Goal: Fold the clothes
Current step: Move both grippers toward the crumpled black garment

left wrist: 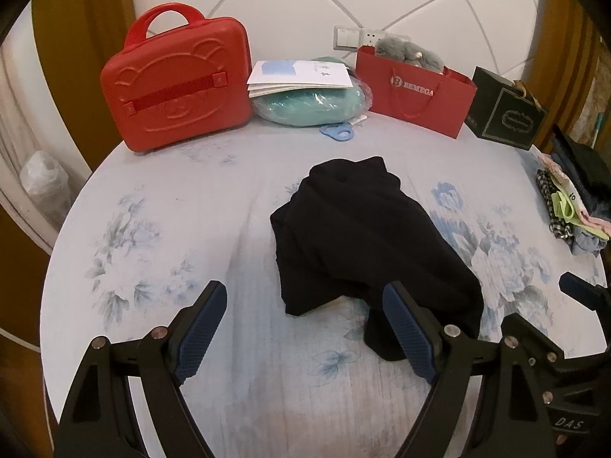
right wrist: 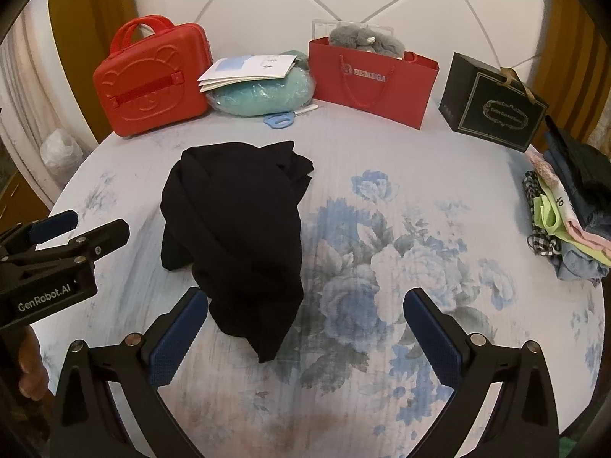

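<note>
A crumpled black garment [right wrist: 233,236] lies mid-bed on the floral sheet [right wrist: 401,252], likely soft, light and floppy, best pinched at an outer edge; the left gripper [left wrist: 305,332] and right gripper [right wrist: 301,336] hover wide open, empty.

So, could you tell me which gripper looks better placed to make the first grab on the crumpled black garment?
Probably the left gripper: its open jaws already flank the near edge of the black garment. The right gripper, also open, has only the garment's tip between its fingers.
</note>
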`<move>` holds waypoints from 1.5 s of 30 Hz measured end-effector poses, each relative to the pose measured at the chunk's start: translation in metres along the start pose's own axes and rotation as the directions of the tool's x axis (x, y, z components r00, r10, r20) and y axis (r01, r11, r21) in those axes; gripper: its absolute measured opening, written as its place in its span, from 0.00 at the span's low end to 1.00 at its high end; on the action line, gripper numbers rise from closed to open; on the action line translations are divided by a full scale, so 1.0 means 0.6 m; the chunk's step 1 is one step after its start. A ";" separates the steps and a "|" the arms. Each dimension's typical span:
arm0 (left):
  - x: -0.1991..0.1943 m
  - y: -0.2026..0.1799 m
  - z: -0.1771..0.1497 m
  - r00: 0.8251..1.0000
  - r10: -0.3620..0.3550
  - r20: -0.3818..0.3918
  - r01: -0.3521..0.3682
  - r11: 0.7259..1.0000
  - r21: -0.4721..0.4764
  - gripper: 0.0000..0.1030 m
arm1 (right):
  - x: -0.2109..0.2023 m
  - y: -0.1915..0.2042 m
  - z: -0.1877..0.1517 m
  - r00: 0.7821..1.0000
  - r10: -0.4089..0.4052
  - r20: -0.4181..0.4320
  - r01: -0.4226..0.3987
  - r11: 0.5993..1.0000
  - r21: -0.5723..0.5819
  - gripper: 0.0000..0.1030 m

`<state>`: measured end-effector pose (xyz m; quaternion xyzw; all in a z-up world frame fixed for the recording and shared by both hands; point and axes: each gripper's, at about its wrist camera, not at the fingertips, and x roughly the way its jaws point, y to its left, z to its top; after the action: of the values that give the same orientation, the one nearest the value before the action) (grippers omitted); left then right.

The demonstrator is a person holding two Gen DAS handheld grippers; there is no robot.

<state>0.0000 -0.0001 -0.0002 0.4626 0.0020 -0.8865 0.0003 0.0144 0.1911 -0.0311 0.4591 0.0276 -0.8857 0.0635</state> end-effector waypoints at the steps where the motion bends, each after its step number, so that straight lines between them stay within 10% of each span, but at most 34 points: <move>1: 0.000 0.000 0.000 1.000 0.001 0.001 -0.001 1.000 0.001 0.83 | 0.000 0.000 0.000 1.000 0.001 0.001 -0.001 1.000 0.001 1.00; 45: -0.006 0.012 -0.004 1.000 0.005 -0.003 -0.005 1.000 -0.011 0.83 | -0.008 -0.008 -0.002 1.000 0.012 -0.003 -0.012 1.000 0.019 1.00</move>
<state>0.0039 -0.0072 0.0011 0.4640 0.0059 -0.8858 0.0051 0.0172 0.1963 -0.0280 0.4613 0.0167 -0.8847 0.0642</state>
